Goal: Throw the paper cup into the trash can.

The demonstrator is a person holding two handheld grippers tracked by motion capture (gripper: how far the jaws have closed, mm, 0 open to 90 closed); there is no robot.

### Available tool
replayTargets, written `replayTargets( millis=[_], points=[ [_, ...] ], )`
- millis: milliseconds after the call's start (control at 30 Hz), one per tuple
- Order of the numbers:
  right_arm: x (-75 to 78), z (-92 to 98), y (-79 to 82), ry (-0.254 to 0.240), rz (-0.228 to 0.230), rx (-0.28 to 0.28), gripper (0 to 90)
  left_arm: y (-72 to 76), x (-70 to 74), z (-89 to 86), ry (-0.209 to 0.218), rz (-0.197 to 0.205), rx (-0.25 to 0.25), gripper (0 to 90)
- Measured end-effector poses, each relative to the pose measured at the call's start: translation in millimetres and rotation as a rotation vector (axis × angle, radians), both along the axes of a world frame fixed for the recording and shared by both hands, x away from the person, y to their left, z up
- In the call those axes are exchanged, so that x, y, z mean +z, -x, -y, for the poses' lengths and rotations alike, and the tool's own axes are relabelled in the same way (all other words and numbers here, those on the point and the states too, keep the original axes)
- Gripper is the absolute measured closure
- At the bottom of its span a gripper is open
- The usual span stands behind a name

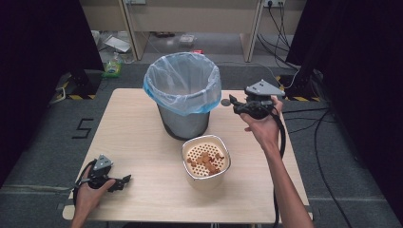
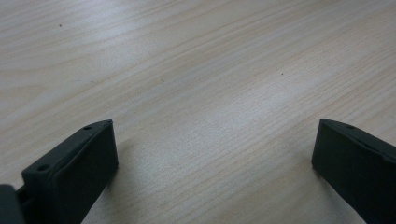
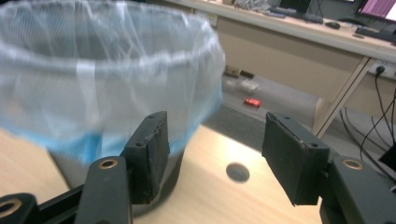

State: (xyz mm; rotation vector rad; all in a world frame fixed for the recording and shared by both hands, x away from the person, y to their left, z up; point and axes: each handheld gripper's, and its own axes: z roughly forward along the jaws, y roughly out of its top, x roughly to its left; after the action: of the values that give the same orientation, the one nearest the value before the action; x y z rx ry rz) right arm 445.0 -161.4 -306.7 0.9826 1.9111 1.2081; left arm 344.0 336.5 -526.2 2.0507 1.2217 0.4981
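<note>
A grey bin [image 1: 184,118] lined with a pale blue plastic bag [image 1: 183,80] stands at the back middle of the wooden table [image 1: 138,142]. In front of it sits a cream pot [image 1: 206,161] whose perforated insert holds several brown bits. My right gripper [image 1: 234,101] is held in the air just right of the bin's rim, open and empty; its view has the bag [image 3: 93,84] close ahead between the jaws [image 3: 215,144]. My left gripper [image 1: 126,180] rests low at the table's front left corner, open, with bare wood [image 2: 210,93] between its jaws.
A small dark round hole [image 1: 225,102] marks the table beside the bin, also seen at the hole [image 3: 237,172] in the right gripper view. Desks, cables [image 1: 280,28] and floor clutter lie beyond the table's far edge.
</note>
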Motion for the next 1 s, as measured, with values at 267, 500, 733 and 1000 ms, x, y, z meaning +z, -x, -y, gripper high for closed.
replayTargets(
  millis=[267, 500, 733, 1000],
  points=[
    [-35.9, 26.8, 17.9, 0.007, -0.048, -0.027, 40.9, 0.2, 0.0, 0.0, 0.0, 0.0, 0.001, 0.0],
    [-65.2, 43.8, 32.1, 0.009, -0.085, -0.047, 40.4, 0.4, 0.0, 0.0, 0.0, 0.001, 0.002, 0.0],
    [-95.4, 49.0, 47.0, 0.027, -0.119, -0.054, 39.3, 0.6, 0.0, -0.1, -0.001, 0.001, 0.002, 0.0],
    [-137.5, 54.9, 62.6, 0.036, -0.196, -0.061, 38.6, 0.9, -0.1, 0.0, 0.0, 0.001, 0.004, 0.0]
  ],
)
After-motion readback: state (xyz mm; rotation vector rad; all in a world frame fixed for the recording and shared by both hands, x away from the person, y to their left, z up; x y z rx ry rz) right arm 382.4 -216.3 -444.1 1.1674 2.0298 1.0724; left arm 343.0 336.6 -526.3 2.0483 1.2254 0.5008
